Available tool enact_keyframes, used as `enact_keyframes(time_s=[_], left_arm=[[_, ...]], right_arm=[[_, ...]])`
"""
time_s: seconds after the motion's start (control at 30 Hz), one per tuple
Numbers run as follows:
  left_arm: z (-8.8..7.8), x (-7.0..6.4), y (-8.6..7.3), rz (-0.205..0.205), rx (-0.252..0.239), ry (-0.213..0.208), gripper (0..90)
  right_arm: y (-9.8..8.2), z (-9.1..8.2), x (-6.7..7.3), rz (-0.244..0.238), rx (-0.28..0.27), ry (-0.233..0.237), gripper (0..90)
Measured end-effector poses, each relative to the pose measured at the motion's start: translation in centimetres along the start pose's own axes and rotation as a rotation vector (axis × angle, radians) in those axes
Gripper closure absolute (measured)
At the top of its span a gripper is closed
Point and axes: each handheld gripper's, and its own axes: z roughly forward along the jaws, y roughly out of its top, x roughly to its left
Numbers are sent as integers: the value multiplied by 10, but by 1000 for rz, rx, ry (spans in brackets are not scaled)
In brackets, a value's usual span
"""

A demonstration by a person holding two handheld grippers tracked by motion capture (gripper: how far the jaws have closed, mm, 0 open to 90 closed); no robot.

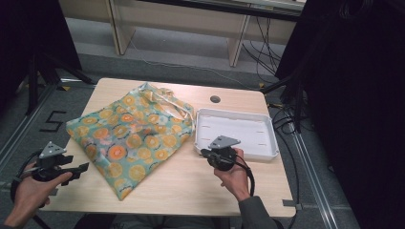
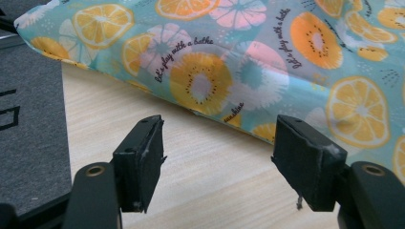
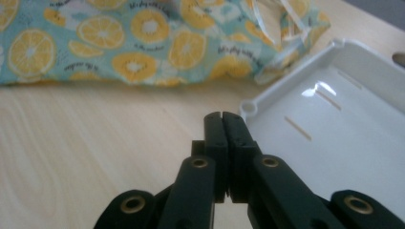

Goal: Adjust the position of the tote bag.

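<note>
- Nearest the high camera, the left gripper hovers at the table's left edge, jaws apart with nothing between them, just short of the fruit-print bag.
- Spread flat over the table's left half, the bag has its drawstring mouth beside the white tray.
- Near the tray's corner, the right gripper has its jaws pressed together on nothing.
- Risk, as I judge it: pinching one thin layer would let the cloth slip free, and a closed right gripper pushing in could drag the bag or nudge the tray.
</note>
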Motion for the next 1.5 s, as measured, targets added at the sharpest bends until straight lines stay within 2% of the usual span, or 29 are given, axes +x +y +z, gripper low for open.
enact_keyframes(time_s=[0.03, 0.07, 0.1, 0.17, 0.2, 0.23, 0.33, 0.4, 0.43, 0.47, 0.53, 0.57, 0.6, 0.63, 0.67, 0.73, 0.8, 0.9, 0.93, 0.97, 1.0, 1.1, 1.17, 1.27, 1.3, 1.33, 1.4, 1.47, 1.5], left_arm=[[0, -4, 0, -72, 15, 17, 351], [0, -4, 0, -72, 15, 17, 354], [4, 2, 2, 18, 0, 2, 374], [5, 1, 2, -7, 2, -1, 392], [5, -2, 0, -58, 11, 14, 392], [7, 5, 1, 41, 8, 1, 481], [9, 3, 0, -12, 10, 13, 502], [8, 7, 2, 41, 25, 20, 524], [10, 7, 2, 30, 2, 3, 537], [9, 7, 3, 35, 19, 26, 545], [13, 10, 3, 64, 5, 5, 583], [12, 6, 0, -18, 31, 10, 617], [14, 12, 3, 96, 9, 4, 701], [14, 12, 3, 96, 9, 4, 757], [14, 8, 2, 55, 7, 38, 790], [15, 12, 4, 89, 13, 17, 835], [18, 13, 3, 55, 19, 11, 862], [21, 15, 5, 94, 16, 7, 894], [24, 8, 4, -6, 0, 20, 895], [24, 8, 4, -6, 0, 20, 896], [24, 10, 6, 21, 26, -12, 896], [27, 10, 6, 58, 41, -14, 895], [30, 7, 5, 14, 45, -11, 894], [32, 9, 6, 30, 37, -11, 883], [34, 11, 6, 3, 55, -3, 881], [38, 14, 7, 26, 43, 2, 881], [42, 16, 9, -17, 56, 11, 881], [46, 20, 12, -4, 51, 20, 881], [48, 24, 14, 54, 37, 29, 882]], right_arm=[[10, 10, 1, 5, -16, 18, 900], [15, 15, 2, 10, -18, 26, 900], [20, 20, 3, 8, -8, 34, 900], [30, 33, 5, 12, -35, 49, 900], [30, 33, 5, 12, -35, 49, 900], [39, 45, 8, 3, -29, 54, 900], [51, 60, 8, 4, -36, 79, 900], [57, 72, 8, 19, -25, 90, 900], [61, 77, 8, 11, -19, 88, 900], [64, 83, 8, 18, -16, 91, 900], [70, 95, 6, 17, -18, 92, 900], [72, 104, 6, 29, -36, 84, 900], [75, 109, 7, 38, -2, 92, 900], [75, 109, 7, 38, -2, 92, 900], [82, 121, 3, 17, 0, 85, 900], [89, 135, 4, 13, 15, 66, 900], [96, 146, 3, 34, -5, 67, 900], [108, 162, 5, 44, 20, 79, 900], [111, 168, 6, 44, 7, 86, 900], [113, 172, 5, 41, 21, 91, 900], [113, 179, 8, 54, 0, 75, 900], [113, 194, 10, 48, 29, 76, 900], [111, 199, 8, 81, 57, 91, 900], [106, 206, 9, 100, 71, 103, 900], [105, 208, 10, 85, 81, 115, 900], [105, 208, 12, 108, 114, 112, 900], [104, 210, 15, 82, 131, 135, 900], [102, 212, 18, 56, 132, 146, 900], [101, 212, 21, 47, 132, 155, 900]])
